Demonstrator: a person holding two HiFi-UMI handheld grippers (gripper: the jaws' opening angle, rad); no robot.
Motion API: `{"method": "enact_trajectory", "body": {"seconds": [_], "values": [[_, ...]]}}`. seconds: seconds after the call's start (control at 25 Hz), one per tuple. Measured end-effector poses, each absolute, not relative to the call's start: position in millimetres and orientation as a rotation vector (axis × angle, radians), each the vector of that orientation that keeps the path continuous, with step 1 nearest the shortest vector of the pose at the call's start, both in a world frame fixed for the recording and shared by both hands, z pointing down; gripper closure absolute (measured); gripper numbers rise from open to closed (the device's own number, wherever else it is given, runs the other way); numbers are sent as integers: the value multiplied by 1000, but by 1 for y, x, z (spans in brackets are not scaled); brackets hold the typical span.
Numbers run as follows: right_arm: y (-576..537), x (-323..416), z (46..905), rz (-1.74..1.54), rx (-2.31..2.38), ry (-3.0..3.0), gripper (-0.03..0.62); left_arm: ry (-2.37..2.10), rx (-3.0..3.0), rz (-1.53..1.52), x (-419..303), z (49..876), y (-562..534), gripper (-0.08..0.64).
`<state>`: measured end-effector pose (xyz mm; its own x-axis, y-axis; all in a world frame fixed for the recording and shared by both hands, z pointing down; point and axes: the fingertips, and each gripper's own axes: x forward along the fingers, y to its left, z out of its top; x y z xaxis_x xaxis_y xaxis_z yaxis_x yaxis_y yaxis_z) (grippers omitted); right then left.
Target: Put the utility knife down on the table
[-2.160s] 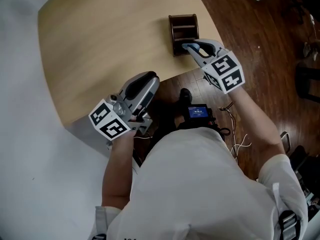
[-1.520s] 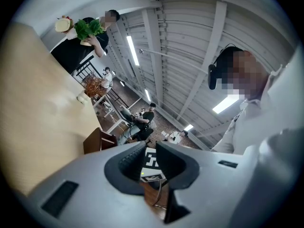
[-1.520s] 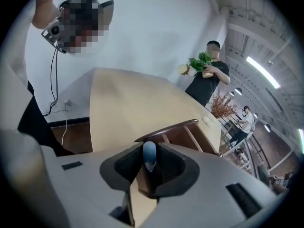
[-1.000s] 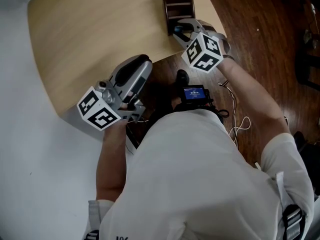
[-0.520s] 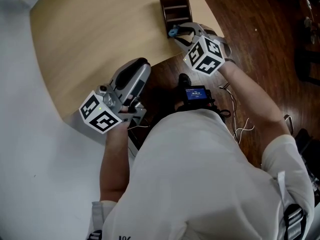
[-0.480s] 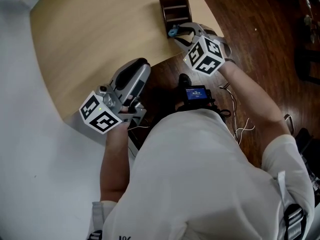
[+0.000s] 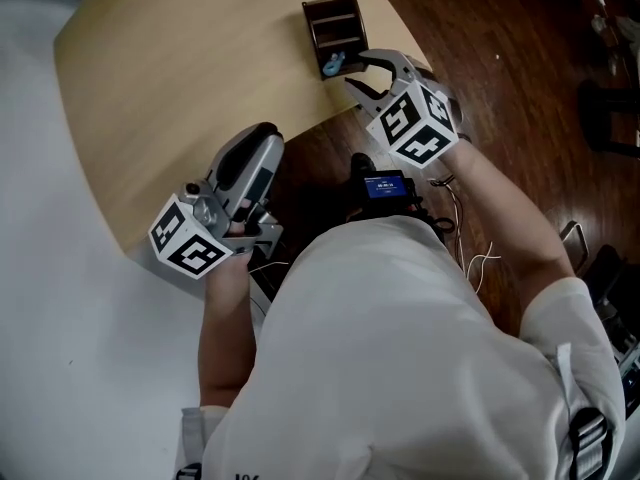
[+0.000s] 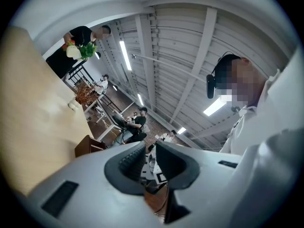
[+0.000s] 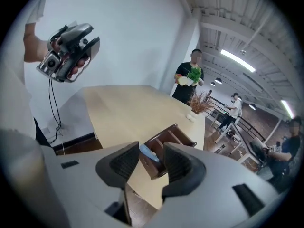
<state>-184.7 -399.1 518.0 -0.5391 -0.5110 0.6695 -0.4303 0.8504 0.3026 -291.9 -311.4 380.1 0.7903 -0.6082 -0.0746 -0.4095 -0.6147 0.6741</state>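
Wooden table [image 7: 170, 88], one; blue utility knife [image 7: 333, 65], one; brown box [image 7: 335, 26], one.

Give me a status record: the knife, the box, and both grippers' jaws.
utility knife: blue, free of both grippers, at the near end of the brown box
resting surface: table or box rim, cannot tell
right gripper: jaws open, have just been opening, nothing between them, close beside the knife
left gripper: jaws slightly apart, empty, near the table edge
task: knife appears released
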Motion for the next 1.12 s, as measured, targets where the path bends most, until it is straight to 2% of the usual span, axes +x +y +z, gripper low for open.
{"method": "enact_trajectory", "body": {"seconds": [0.6,0.68,0.96,1.12], "values": [[-354,-189,435,340,850,-2482,456,-728,2357,-396,-291,354,-285,495],[-347,-188,419,379,873,-2512,516,-729,2368,-397,-291,343,-278,495],[-334,-178,388,541,935,-2596,591,-713,2385,-401,-289,334,-267,495],[-320,-178,369,609,934,-2621,591,-705,2386,-387,-289,323,-256,495]]}}
